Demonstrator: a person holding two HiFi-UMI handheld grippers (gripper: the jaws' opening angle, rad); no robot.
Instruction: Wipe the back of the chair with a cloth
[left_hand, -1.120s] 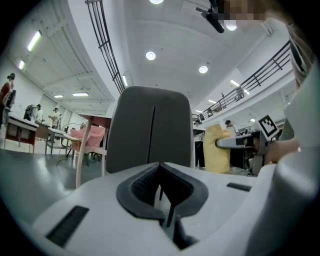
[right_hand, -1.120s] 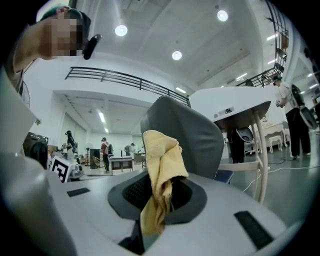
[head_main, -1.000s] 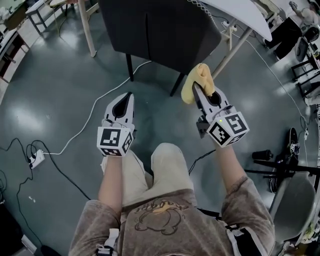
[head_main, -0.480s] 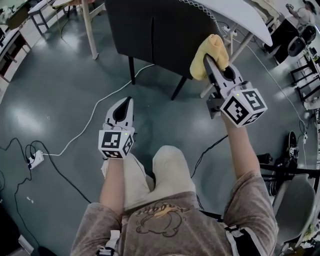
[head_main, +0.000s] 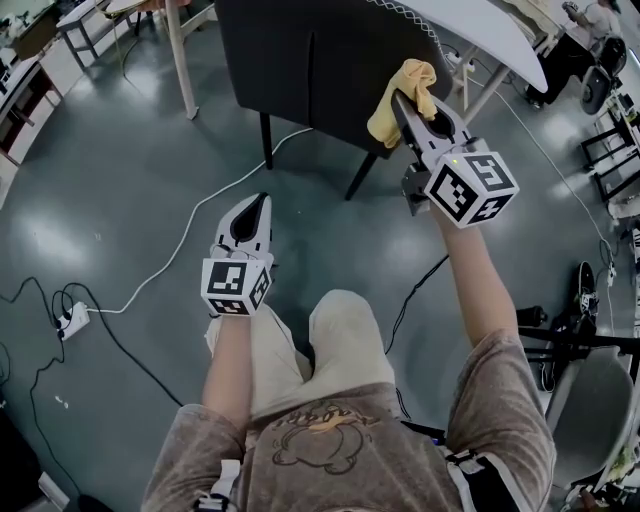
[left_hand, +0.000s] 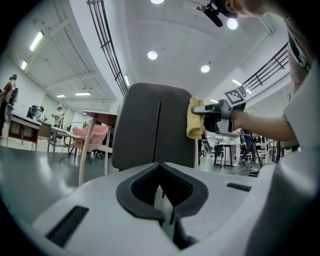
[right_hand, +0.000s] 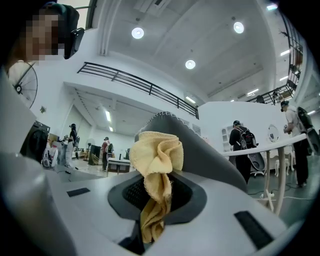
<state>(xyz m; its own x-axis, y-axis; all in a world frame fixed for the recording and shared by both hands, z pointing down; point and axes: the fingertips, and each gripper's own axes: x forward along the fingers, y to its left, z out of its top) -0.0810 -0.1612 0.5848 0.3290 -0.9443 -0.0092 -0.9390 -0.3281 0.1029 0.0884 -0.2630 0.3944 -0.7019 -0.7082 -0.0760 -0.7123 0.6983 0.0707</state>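
The dark grey chair (head_main: 320, 60) stands in front of me, its back facing me. My right gripper (head_main: 407, 108) is shut on a crumpled yellow cloth (head_main: 398, 100) and holds it at the right edge of the chair's back. In the left gripper view the cloth (left_hand: 194, 117) lies against the upper right edge of the chair back (left_hand: 150, 127). In the right gripper view the cloth (right_hand: 157, 162) bunches out between the jaws, with the chair back (right_hand: 205, 152) right behind it. My left gripper (head_main: 254, 206) hangs lower over the floor, shut and holding nothing.
A white table (head_main: 480, 25) stands just right of the chair, and a wooden leg (head_main: 180, 60) stands to its left. A white cable (head_main: 185, 235) runs across the floor to a power strip (head_main: 70, 318). Another chair (head_main: 590, 400) is at the lower right.
My right gripper has lifted the cloth up and forward, from below the seat to the right edge of the chair back. The left gripper has barely moved.
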